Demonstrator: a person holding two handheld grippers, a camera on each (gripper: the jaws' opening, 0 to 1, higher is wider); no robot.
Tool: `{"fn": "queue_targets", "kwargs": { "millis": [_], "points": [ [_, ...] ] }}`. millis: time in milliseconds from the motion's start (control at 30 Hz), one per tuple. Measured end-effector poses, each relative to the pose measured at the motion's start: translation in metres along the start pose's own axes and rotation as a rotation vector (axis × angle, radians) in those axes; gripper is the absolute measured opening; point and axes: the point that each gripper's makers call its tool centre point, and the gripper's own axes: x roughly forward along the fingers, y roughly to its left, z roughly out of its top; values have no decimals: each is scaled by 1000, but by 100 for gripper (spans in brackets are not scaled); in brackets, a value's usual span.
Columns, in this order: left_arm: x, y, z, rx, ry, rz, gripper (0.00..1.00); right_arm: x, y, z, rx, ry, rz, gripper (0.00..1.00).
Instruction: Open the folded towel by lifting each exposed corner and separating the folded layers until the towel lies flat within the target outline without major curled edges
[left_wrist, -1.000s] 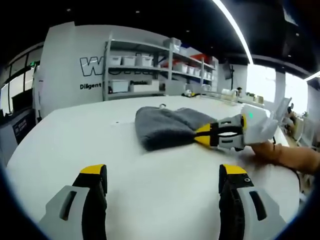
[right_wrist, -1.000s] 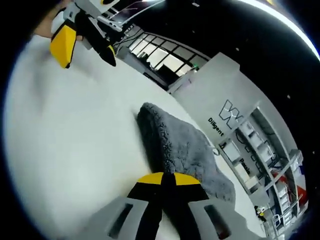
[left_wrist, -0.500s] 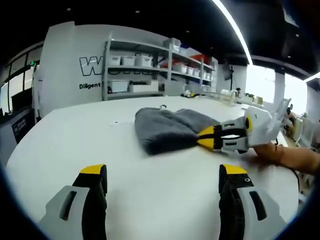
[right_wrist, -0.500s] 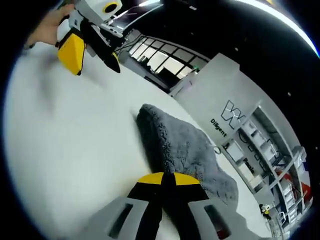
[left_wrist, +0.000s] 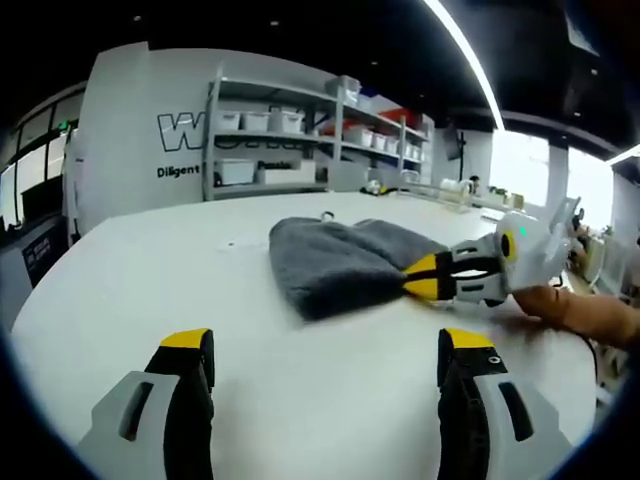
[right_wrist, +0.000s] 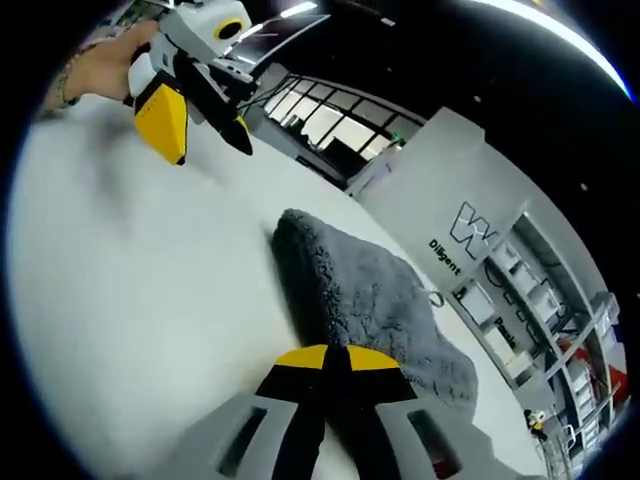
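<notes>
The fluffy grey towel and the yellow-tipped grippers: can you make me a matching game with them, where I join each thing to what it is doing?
Things:
1. fluffy grey folded towel
2. left gripper with yellow tips
3. right gripper with yellow tips
4. white table

States:
A. jaws wide apart, holding nothing
B. lying folded, not yet spread flat
C. shut at the towel's edge
D. underneath the towel

Pairs: 1-B, 2-A, 3-C, 4-D

Grey towel (left_wrist: 335, 262) on white table (left_wrist: 180, 290)
</notes>
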Motion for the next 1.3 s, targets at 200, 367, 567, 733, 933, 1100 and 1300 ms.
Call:
{"fn": "queue_targets", "kwargs": {
  "millis": [200,367,567,733,933,1100,1300],
  "points": [
    [-1,-2,1,3,-5,-6,91,-3,2,1,3,-2,16,0],
    [1,-4,0,13,4,-14,91,-6,2,1,24,-8,38,0],
    [1,-8,-2,28,15,-22,91,-12,4,2,51,-15,67,0],
    [-1,-11,-3,51,26,-26,91,-18,4,3,78,-22,103,0],
    [-5,-15,6,80,2,-35,91,-26,6,4,133,-26,180,0],
    [-4,-18,10,97,-8,-48,90,-30,8,7,132,-23,223,0],
    [-4,-19,7,116,7,-51,90,-33,16,12,147,-11,278,0]
  ]
}}
